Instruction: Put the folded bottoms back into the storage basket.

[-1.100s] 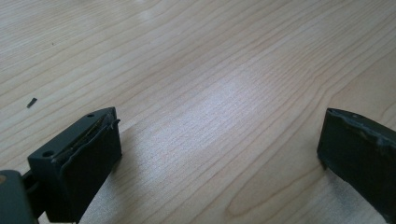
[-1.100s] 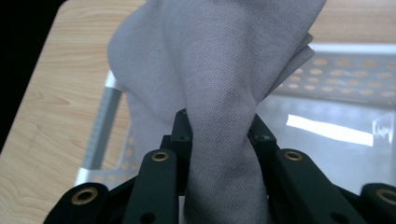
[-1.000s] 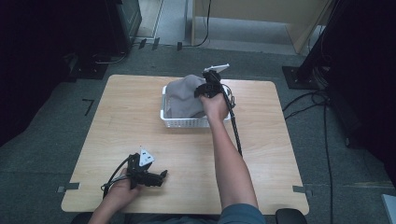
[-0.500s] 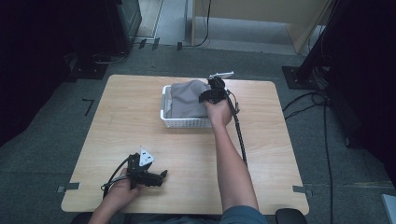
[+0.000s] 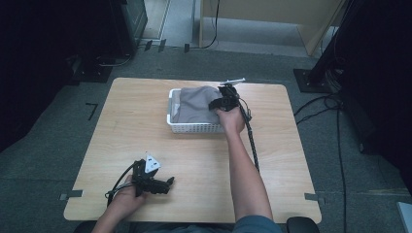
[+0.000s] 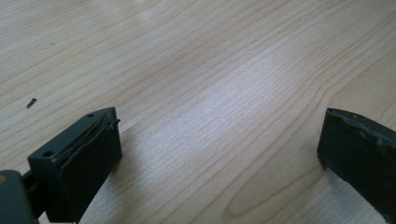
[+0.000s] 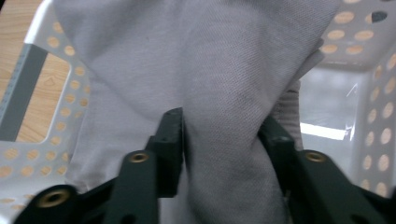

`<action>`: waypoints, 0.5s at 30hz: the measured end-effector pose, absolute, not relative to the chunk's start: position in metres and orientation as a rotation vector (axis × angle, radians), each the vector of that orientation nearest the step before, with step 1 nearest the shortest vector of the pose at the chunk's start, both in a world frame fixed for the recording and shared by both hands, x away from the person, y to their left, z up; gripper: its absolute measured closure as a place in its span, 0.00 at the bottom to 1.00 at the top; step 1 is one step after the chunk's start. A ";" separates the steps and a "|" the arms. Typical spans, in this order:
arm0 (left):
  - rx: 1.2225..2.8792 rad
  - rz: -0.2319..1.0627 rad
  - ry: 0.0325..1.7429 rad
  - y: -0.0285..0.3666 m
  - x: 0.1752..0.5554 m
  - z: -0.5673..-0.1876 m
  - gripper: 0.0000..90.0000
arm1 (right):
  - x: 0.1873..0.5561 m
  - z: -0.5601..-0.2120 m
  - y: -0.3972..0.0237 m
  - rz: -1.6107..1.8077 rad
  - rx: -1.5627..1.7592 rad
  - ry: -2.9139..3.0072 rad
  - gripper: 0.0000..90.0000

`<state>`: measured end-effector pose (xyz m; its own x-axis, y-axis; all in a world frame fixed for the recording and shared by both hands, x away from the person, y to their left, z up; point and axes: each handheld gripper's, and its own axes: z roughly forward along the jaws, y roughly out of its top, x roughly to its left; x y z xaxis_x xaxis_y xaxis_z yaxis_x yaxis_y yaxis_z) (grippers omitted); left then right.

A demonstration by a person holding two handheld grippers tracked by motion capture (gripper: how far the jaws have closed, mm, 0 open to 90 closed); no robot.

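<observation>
1. The right gripper (image 5: 224,98) has sunk from above the white perforated plastic basket (image 5: 194,127) down onto the grey folded cloth (image 5: 195,103) inside it; its jaws have just been opening, and the right gripper view has a fold of that cloth (image 7: 224,112) between the fingers (image 7: 170,140), which stand partly apart with the fabric bunched against them.
2. I judge this as the cloth being let go into the basket, so the placing looks nearly done.
3. The cloth lies heaped in the basket at the far middle of the light wooden table (image 5: 145,116); its long axis runs roughly side to side along the basket, though the bundle is too rumpled to say which way it points.
4. The left gripper (image 5: 154,180) rests near the table's near edge; its fingers (image 6: 88,158) stand wide with nothing between them.
</observation>
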<state>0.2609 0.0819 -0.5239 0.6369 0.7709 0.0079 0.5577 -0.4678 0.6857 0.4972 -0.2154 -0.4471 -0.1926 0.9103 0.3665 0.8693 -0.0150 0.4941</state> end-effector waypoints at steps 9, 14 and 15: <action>2.197 0.419 1.032 0.082 0.261 -0.524 0.00 | 0.494 -0.421 -0.248 1.081 1.816 2.127 0.50; 2.193 0.420 1.035 0.082 0.261 -0.524 0.00 | 0.495 -0.411 -0.253 1.063 1.778 2.131 0.54; 2.193 0.420 1.035 0.082 0.261 -0.524 0.00 | 0.495 -0.409 -0.253 1.066 1.769 2.127 0.55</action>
